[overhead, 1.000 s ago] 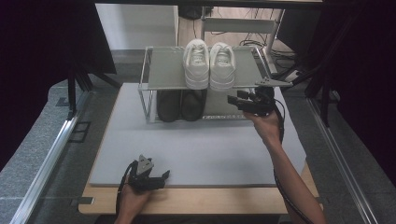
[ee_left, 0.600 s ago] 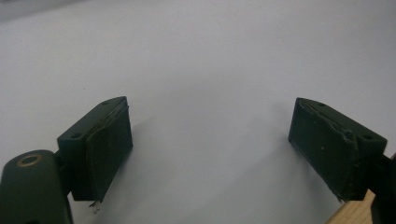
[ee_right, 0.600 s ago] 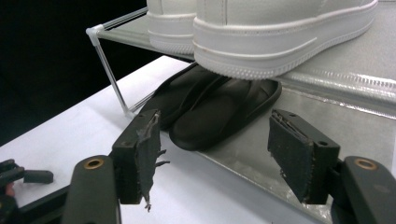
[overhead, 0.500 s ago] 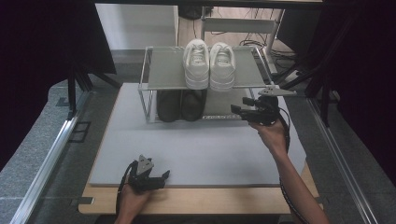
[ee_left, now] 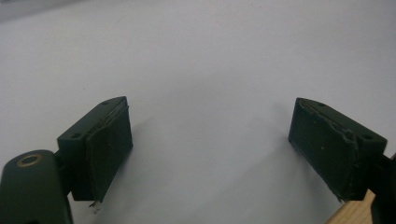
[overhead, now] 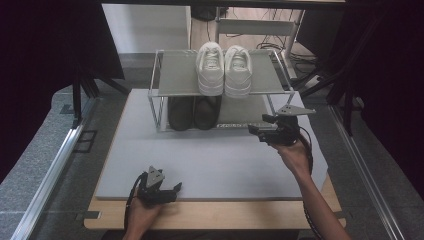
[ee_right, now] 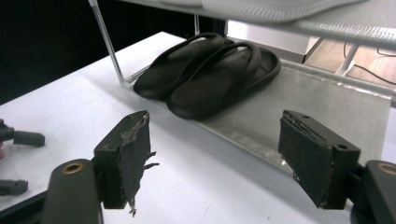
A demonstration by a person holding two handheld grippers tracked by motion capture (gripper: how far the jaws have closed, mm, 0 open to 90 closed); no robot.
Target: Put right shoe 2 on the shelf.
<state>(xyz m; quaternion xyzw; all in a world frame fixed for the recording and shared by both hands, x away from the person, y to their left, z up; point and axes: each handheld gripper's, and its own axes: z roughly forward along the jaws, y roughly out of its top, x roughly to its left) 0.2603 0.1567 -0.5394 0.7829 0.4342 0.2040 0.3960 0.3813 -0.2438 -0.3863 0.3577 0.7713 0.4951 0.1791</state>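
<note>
Down at the near edge we're parking the left gripper (overhead: 172,189) wide open and empty, while the right gripper (overhead: 256,131), jaws just spreading with nothing between, is facing left toward the black sandals (ee_right: 210,74) lying lengthwise near-to-far on the rack's lower shelf (ee_right: 327,107).

Illumination is uneven in the high view: the grey table (overhead: 210,160) surface is moderately lit from above, while both side margins fall into near-black. The white sneakers (overhead: 223,67) are the brightest area, close to overexposure. The space beneath the rack (overhead: 175,75) is in deep shadow, so the dark slippers (overhead: 194,112) lose detail. The high view is soft and low in contrast. In the left gripper view, the jaws cast faint, diffuse shadows on the pale surface. In the right gripper view, the lower shelf (ee_right: 327,102) shows mild glare, and the top edge is blurred.
</note>
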